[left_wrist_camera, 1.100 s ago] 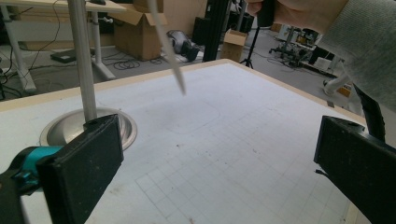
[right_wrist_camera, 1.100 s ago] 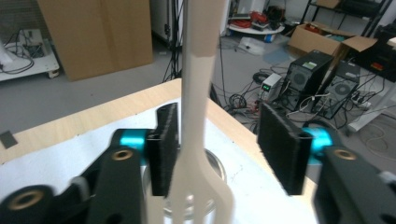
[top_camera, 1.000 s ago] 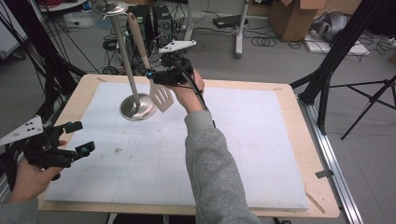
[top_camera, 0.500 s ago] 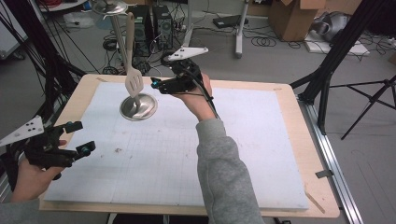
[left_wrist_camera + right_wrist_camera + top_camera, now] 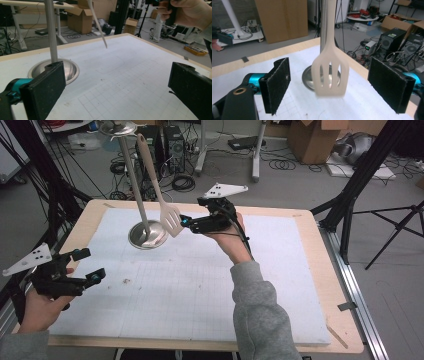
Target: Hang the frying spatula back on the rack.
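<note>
Spatula (image 5: 170, 220), cream plastic with a slotted blade, hangs by its handle from the top disc of the metal stand (image 5: 131, 180) at upper left of centre in the high view; the blade dangles just above the stand's round base (image 5: 147, 235), apart from the white mat (image 5: 200, 285) on the surface. Right hand-held gripper (image 5: 186, 223) sits just right of the blade, its jaws having just been opening and now standing wide; in the right gripper view the spatula (image 5: 330, 72) hangs between the two pads (image 5: 275, 82) with a clear gap on each side, so nothing is gripped. Slight blur on the blade suggests it may be swinging. Left hand-held gripper (image 5: 87, 265) waits at lower left of the high view, jaws wide, nothing between them, well apart from the stand. Judgement: hanging the spatula looks done, release complete; what is left is to draw the right hand clear without knocking the blade.
</note>
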{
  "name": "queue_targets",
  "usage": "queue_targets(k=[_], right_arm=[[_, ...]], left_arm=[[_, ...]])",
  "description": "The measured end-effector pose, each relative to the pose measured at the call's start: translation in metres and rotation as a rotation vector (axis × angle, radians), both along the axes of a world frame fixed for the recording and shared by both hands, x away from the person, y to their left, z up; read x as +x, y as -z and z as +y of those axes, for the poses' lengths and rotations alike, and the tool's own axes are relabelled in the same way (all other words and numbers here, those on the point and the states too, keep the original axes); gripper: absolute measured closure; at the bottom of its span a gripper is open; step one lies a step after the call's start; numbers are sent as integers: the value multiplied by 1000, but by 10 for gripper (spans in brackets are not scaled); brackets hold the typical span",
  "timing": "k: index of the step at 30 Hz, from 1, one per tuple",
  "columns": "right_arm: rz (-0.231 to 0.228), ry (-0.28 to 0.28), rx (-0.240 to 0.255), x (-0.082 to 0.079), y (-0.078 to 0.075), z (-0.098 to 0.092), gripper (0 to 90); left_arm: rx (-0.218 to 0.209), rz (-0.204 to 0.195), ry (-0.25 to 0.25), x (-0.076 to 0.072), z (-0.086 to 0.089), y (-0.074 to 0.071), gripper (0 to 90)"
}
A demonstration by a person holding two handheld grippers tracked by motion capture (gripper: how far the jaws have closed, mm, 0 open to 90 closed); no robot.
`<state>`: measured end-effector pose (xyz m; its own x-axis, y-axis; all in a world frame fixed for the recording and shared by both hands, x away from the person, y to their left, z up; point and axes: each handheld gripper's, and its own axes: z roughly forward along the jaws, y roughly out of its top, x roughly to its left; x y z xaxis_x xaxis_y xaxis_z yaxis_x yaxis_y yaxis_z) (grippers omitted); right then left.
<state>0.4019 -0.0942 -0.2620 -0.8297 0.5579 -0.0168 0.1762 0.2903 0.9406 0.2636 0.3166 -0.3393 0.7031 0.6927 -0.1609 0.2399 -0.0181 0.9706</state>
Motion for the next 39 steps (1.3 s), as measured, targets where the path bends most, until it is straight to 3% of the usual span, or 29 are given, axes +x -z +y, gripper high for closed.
queue_targets(k=[10,18,39], right_arm=[[16,-30,-3,-8,12,-17,161],[24,-53,23,-15,19,-36,161],[47,2,119,-48,52,-124,160]], left_arm=[[-4,-3,-26,5,2,2,18],[-17,5,-16,9,4,4,18],[-5,-13,-79,9,6,12,18]])
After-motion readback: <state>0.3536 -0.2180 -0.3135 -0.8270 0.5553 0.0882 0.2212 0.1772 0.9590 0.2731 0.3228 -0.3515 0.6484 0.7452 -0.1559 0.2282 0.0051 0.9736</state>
